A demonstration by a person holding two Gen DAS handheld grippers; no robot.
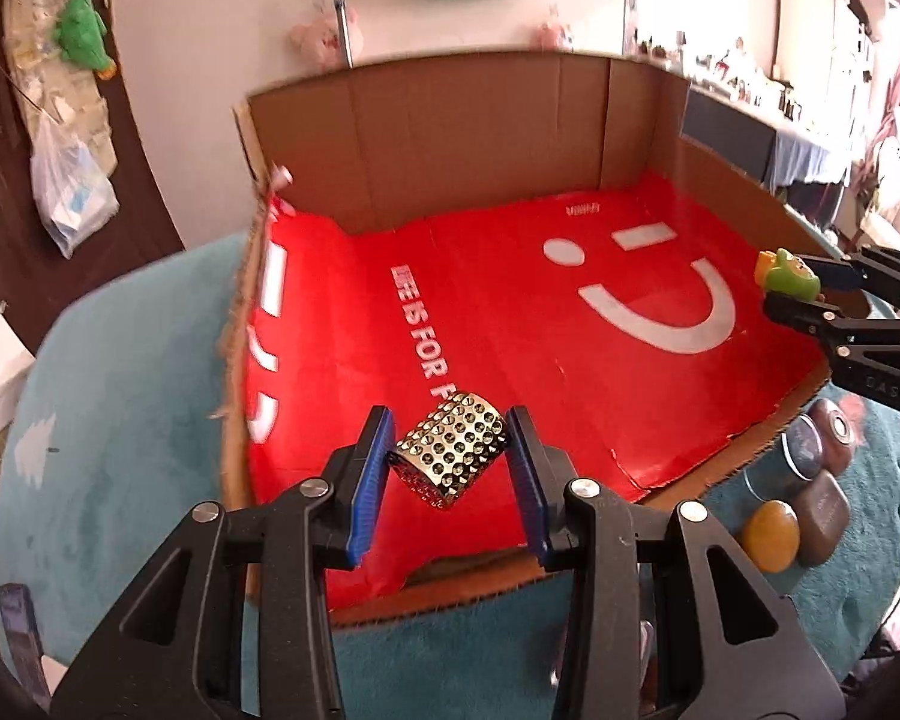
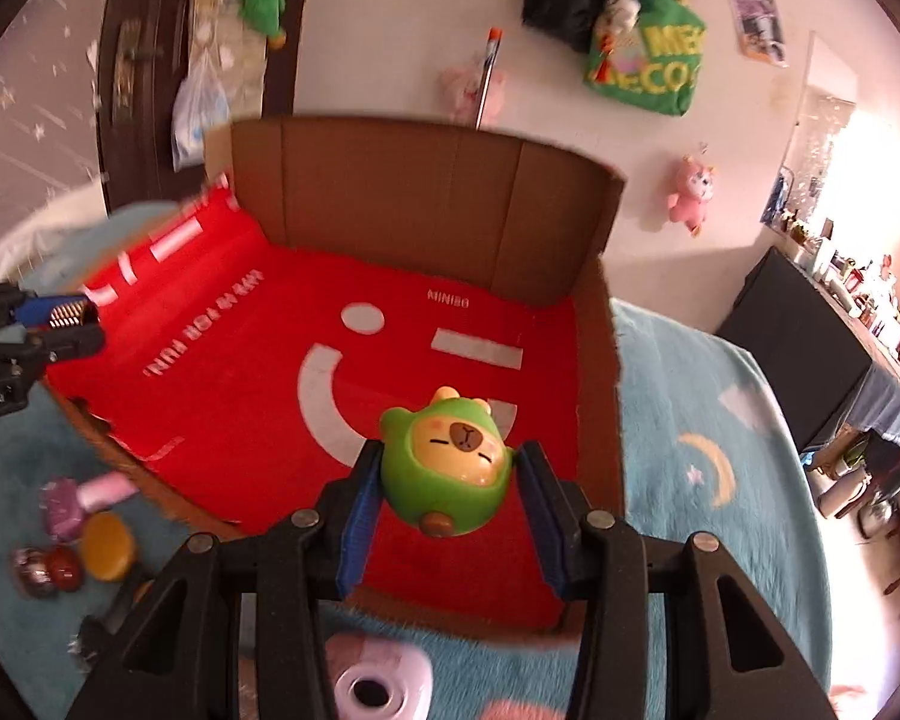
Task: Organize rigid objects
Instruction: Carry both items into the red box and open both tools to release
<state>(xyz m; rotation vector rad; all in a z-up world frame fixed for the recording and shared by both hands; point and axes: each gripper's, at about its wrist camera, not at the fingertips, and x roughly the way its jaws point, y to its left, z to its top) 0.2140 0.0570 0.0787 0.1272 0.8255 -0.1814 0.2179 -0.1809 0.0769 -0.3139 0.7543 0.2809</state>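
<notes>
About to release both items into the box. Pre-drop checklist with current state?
1. Left gripper shut on the gold studded cylinder: ok.
2. Right gripper shut on the green capybara toy: ok.
3. Both loads over the red box floor: ok.
4. Floor below each load free of objects: ok.
5. Grippers apart from each other: ok.
6. Height above the floor: cannot tell.

"LIFE IS FOR" and "MINISO" (small) on red box floor [image 2: 240, 396]
</notes>
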